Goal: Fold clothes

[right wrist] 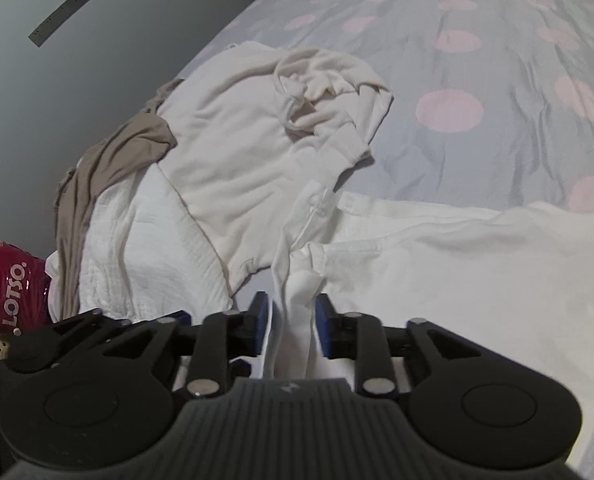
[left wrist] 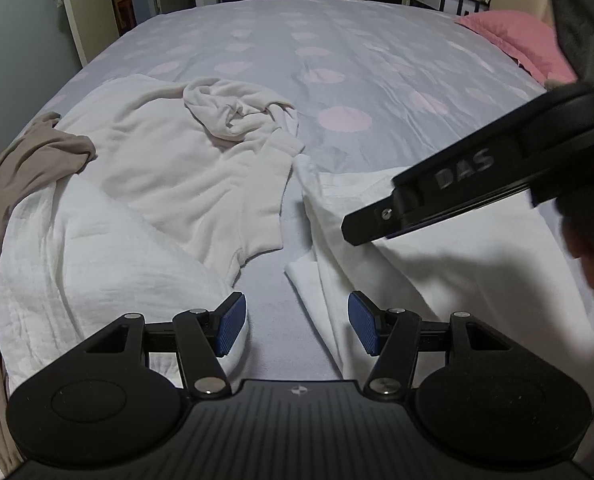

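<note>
A white shirt (left wrist: pixel 437 264) lies spread on the bed at the right; it also shows in the right wrist view (right wrist: pixel 457 264). My right gripper (right wrist: pixel 291 322) is shut on a bunched fold of that shirt's edge; its body shows from the side in the left wrist view (left wrist: pixel 377 220). My left gripper (left wrist: pixel 297 326) is open and empty, low over the bare sheet between the shirt and a pile of clothes. The pile holds a cream fleece top (left wrist: pixel 185 160), a white gauze cloth (left wrist: pixel 89 264) and a beige garment (left wrist: pixel 25 176).
The bed has a grey cover with pink dots (left wrist: pixel 345 120). A pink pillow (left wrist: pixel 517 40) lies at the far right. A red LOTSO bag (right wrist: pixel 9 280) sits off the bed's left side. A door and furniture stand beyond the bed.
</note>
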The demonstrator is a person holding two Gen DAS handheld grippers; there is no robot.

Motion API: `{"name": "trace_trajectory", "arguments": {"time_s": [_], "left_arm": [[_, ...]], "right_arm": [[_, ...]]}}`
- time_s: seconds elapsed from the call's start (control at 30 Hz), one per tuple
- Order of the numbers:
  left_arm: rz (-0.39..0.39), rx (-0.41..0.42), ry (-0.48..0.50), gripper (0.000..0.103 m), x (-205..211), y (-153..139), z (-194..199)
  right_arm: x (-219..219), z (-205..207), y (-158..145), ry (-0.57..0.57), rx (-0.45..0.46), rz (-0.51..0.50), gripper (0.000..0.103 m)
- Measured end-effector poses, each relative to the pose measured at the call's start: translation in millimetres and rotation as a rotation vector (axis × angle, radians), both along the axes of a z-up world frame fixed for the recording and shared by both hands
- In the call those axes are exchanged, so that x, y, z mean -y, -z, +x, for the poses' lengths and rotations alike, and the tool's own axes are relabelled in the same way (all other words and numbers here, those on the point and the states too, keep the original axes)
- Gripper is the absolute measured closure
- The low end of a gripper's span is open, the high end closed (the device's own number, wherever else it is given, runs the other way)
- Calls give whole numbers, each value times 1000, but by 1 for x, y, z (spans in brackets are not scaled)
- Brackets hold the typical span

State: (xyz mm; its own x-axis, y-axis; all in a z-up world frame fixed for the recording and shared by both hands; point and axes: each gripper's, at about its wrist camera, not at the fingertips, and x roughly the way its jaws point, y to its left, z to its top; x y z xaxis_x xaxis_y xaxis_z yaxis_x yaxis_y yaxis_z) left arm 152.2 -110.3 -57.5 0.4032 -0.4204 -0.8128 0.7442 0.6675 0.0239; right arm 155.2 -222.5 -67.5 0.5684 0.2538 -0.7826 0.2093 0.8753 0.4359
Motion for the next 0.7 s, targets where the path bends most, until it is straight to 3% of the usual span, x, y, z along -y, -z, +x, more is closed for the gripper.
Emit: {"name": "trace_trajectory", "arguments": {"time_s": [0.23, 0.33, 0.7], "left_arm": [[29, 20, 19, 48, 2, -2, -9], [40, 30, 10, 48, -2, -4, -11], [-12, -8, -33, 48, -30, -18, -24]], "right_arm": [[-1, -28, -21, -14, 6, 33, 60], [0, -44, -31, -15, 4, 58, 59], [2, -131, -31, -16, 24, -43, 54]]}}
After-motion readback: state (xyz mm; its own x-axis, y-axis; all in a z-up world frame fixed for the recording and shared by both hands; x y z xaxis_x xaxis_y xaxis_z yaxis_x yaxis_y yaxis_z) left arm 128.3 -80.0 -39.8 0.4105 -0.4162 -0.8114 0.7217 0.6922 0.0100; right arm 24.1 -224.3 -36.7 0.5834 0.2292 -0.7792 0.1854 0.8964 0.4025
